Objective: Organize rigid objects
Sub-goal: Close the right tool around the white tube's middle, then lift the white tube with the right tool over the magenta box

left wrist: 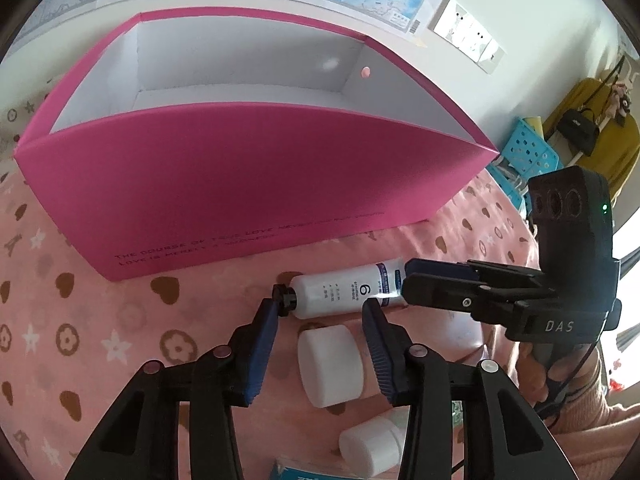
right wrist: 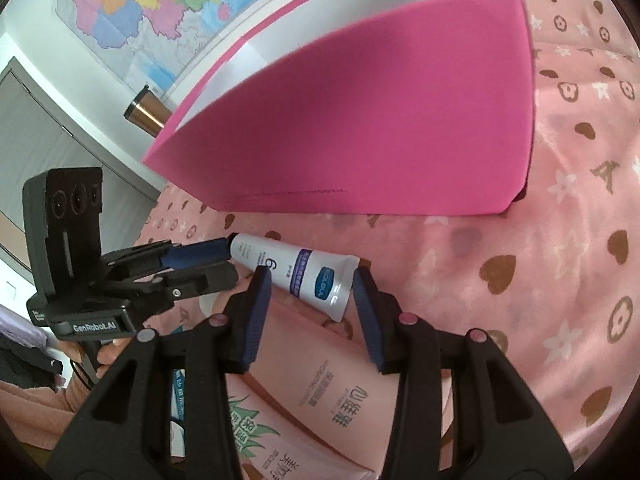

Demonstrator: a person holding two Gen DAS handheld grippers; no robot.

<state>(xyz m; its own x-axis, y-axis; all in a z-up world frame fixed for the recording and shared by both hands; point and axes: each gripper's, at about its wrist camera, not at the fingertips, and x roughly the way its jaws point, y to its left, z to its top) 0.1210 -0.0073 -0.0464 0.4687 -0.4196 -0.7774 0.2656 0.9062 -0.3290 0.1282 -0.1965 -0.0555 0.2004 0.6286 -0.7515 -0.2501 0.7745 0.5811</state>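
1. Nearest the left camera, a white jar [left wrist: 331, 364] lies on the pink patterned cloth [left wrist: 120, 320] between the spread blue pads of the left hand-held gripper [left wrist: 322, 308], neither pad touching it; a second white cap [left wrist: 370, 446] lies closer still.
2. Just beyond, a white tube [left wrist: 344, 290] marked with a 6 lies on its side, black cap [left wrist: 285, 299] beside the left pad.
3. Over its crimped end, the right hand-held gripper [right wrist: 312, 282] stands parted, straddling the white tube [right wrist: 296, 266]; whether the pads press on it cannot be told.
4. Close under the right camera lie pink tubes [right wrist: 320, 380] with printed lettering.
5. Farther back stands an open pink box [left wrist: 224, 184] with white inside walls, well behind the tube.
6. Beyond that, a map [right wrist: 160, 12] hangs on the wall.
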